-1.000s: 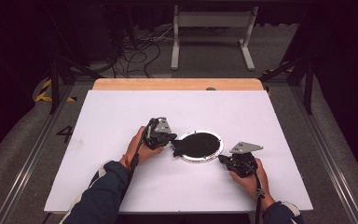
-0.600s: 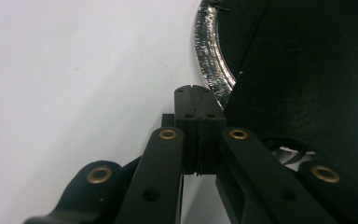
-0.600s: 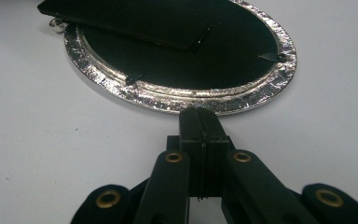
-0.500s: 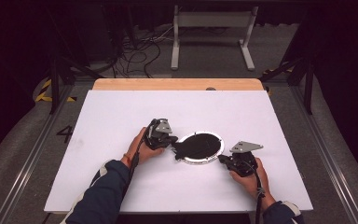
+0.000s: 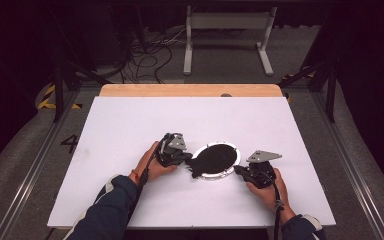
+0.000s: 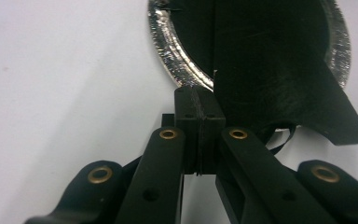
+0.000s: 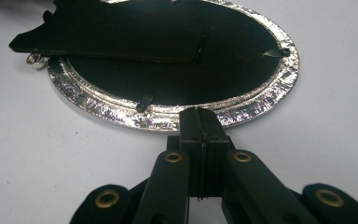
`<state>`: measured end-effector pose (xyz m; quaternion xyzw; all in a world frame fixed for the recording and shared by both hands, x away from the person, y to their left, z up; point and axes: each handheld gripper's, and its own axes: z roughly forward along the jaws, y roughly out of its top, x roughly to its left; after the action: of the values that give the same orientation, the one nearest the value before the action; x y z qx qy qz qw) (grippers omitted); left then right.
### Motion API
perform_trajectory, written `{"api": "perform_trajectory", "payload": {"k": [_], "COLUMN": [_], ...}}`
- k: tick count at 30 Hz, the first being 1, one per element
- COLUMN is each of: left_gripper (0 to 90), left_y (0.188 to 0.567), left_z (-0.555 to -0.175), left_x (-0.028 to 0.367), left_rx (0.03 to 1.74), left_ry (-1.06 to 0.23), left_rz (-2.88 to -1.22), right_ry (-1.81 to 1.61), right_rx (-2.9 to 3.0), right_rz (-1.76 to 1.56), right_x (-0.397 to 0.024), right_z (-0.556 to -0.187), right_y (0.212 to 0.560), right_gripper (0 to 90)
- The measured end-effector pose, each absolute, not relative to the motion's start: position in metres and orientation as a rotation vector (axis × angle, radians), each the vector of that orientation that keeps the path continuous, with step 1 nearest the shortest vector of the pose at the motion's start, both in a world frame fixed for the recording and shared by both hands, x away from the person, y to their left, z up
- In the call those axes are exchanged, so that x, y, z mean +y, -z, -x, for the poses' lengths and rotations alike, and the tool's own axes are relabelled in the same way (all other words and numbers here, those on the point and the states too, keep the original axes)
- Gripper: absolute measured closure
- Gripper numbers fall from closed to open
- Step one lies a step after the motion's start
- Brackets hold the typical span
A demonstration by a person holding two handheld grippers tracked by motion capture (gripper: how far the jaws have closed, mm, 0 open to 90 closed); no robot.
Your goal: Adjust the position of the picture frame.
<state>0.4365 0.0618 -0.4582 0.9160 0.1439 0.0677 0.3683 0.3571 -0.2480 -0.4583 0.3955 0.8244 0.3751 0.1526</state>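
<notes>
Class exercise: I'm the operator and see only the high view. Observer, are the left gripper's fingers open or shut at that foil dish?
Observer: Shut. The left gripper has its fingers pressed together, tips at the rim of the dish.
Operator: What is the black patch in it?
Observer: A flat black sheet lying over a black base. One corner hangs out past the rim.
Operator: And the right gripper?
Observer: The right gripper is shut too, with its tips at the near rim. I can't tell whether they pinch it.
</notes>
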Motion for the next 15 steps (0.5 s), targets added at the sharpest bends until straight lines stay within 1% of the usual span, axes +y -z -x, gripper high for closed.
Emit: {"api": "perform_trajectory", "payload": {"k": [6, 9, 15], "left_gripper": [90.0, 90.0, 90.0], "left_y": [0.459, 0.458, 0.458], "left_z": [-0.423, -0.414, -0.406], "left_x": [0.067, 0.068, 0.074], "left_rx": [0.358, 0.351, 0.353], "left_ry": [-0.157, -0.182, -0.175], "left_rz": [-2.349, -2.368, -2.37], "right_ry": [-1.07, -1.085, -1.098], "right_rx": [2.366, 2.378, 2.395], "right_rz": [-1.127, -1.132, -1.118], "right_x": [-0.245, -0.244, -0.238], "right_z": [-0.36, -0.364, -0.37], "right_y": [0.458, 0.458, 0.458], "right_gripper": [90.0, 90.0, 90.0]}}
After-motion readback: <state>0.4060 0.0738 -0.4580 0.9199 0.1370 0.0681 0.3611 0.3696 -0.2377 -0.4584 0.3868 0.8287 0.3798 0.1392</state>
